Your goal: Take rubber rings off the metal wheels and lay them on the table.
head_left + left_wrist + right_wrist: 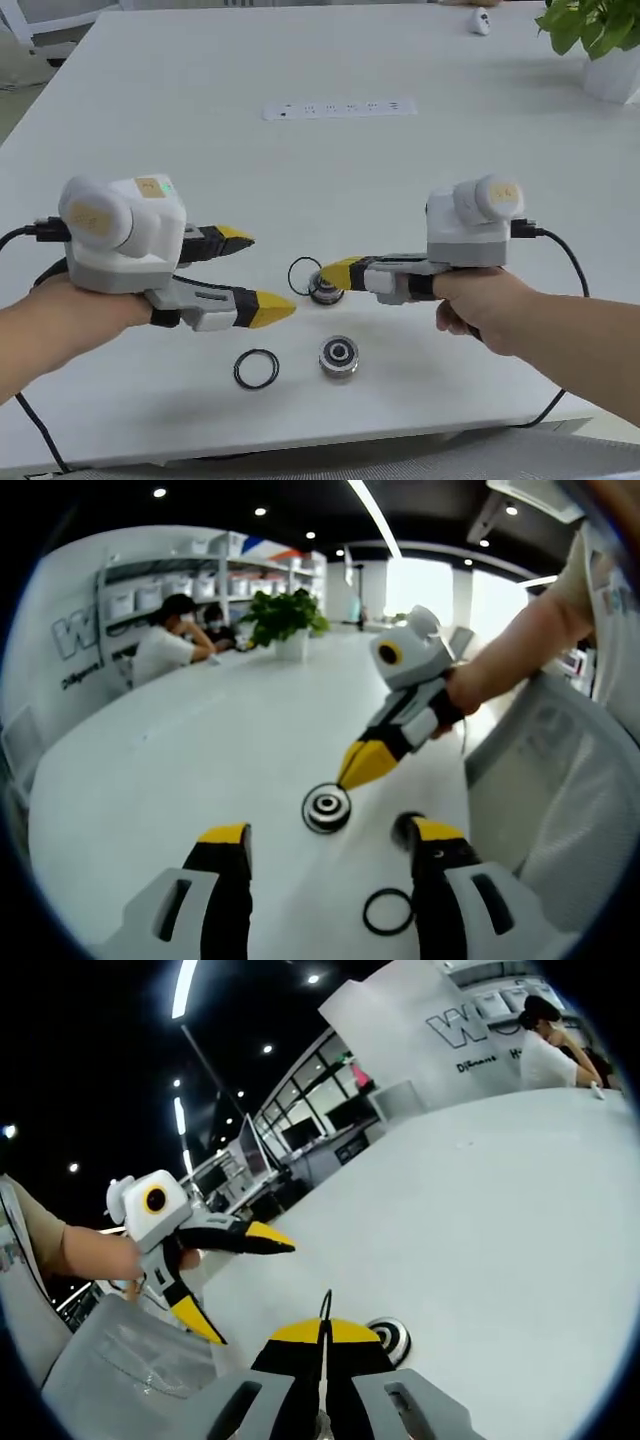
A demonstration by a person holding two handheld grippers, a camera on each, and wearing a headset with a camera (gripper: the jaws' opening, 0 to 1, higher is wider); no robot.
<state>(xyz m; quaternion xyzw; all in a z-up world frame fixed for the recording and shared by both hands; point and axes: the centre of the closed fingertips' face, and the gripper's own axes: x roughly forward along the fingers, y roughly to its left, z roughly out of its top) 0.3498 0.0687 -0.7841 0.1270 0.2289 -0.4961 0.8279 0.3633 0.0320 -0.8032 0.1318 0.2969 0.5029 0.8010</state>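
At the left, we hold our left tongs (265,275) spread wide above the white bench (150,120), pinching nothing. Just below their tips a loose rubber ring (256,368) lies flat on the bench, with a bare metal wheel (339,357) near it to the right. Further right and a little farther from us, a second rubber ring (303,276) stands on edge just beside a second metal wheel (326,290), and our right tongs (338,273) are pressed together on that ring, whose thin black line shows between the jaws in the right gripper view.
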